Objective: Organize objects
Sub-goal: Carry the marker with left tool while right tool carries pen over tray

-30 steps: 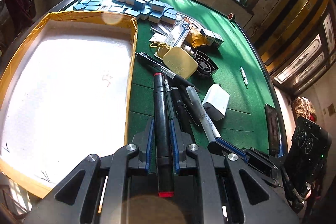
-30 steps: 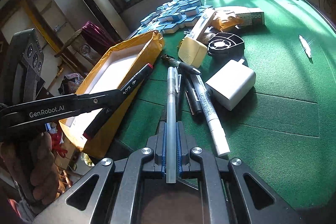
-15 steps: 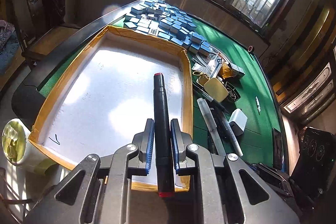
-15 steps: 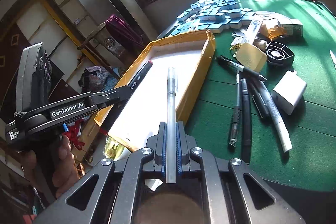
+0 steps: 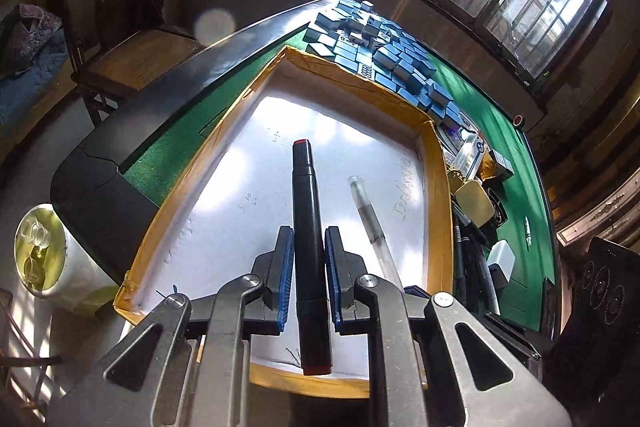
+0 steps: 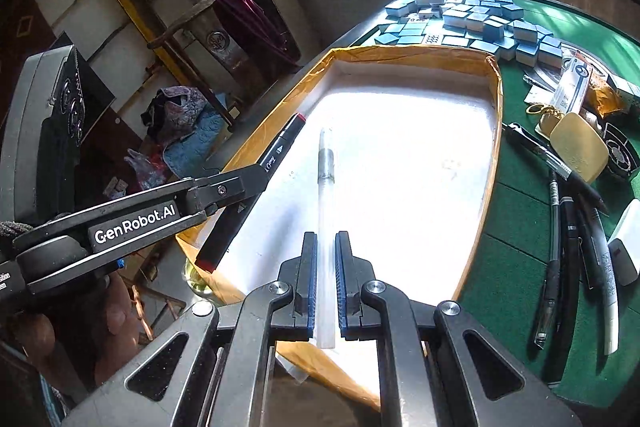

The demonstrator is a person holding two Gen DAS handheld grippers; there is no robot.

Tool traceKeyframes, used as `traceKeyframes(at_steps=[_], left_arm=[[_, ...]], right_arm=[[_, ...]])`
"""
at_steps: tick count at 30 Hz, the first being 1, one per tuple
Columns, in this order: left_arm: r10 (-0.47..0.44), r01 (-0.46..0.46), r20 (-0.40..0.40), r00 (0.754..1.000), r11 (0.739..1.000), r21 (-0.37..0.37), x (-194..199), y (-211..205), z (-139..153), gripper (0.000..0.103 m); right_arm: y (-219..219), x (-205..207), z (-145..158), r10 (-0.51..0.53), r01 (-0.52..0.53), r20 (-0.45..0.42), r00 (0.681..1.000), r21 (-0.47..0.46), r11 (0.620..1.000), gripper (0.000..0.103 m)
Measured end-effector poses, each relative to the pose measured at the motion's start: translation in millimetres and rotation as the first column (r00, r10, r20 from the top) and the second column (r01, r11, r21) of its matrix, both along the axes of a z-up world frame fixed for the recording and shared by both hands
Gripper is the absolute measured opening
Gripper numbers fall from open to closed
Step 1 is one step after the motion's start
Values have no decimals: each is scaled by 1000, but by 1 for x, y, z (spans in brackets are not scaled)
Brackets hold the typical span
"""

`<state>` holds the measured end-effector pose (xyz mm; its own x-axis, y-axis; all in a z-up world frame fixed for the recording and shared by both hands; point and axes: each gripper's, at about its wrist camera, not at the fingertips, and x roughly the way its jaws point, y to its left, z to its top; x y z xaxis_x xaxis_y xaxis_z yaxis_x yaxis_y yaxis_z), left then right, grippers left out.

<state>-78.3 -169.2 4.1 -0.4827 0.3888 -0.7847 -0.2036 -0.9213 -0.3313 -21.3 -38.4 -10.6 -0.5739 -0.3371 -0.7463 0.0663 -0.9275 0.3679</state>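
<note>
Jaws of the left gripper (image 5: 307,269) clamp a black red-ended marker (image 5: 306,247), those of the right gripper (image 6: 326,279) a clear plastic pen (image 6: 326,187), both lengthwise above the empty white yellow-rimmed tray (image 6: 494,131) on the green tabletop (image 6: 512,251), seemingly for release inside.

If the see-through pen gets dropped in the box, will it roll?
Probably a little: the clear pen looks round and smooth. The box has raised walls that would likely stop it. It looks stiff, staying straight in the right gripper.
</note>
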Motion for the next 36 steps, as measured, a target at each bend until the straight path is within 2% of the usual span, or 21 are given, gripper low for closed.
traceKeyframes(at_steps=[7, 17, 26, 36], left_arm=[[-17, 19, 56, 998, 999, -41, -13, 11, -23, 13], [-63, 69, 72, 995, 994, -87, -4, 32, -31, 13], [-46, 56, 85, 995, 992, -117, -7, 33, -42, 13], [-27, 39, 91, 995, 990, -135, -7, 25, -41, 12]], right_arm=[[0, -12, -25, 6, -11, 72, 997, 79, 997, 8], [1, 15, -25, -5, -18, 83, 997, 278, 960, 8], [1, 16, -24, -2, -20, 76, 997, 292, 956, 8], [-10, 3, -30, 12, -37, 67, 998, 397, 917, 8]])
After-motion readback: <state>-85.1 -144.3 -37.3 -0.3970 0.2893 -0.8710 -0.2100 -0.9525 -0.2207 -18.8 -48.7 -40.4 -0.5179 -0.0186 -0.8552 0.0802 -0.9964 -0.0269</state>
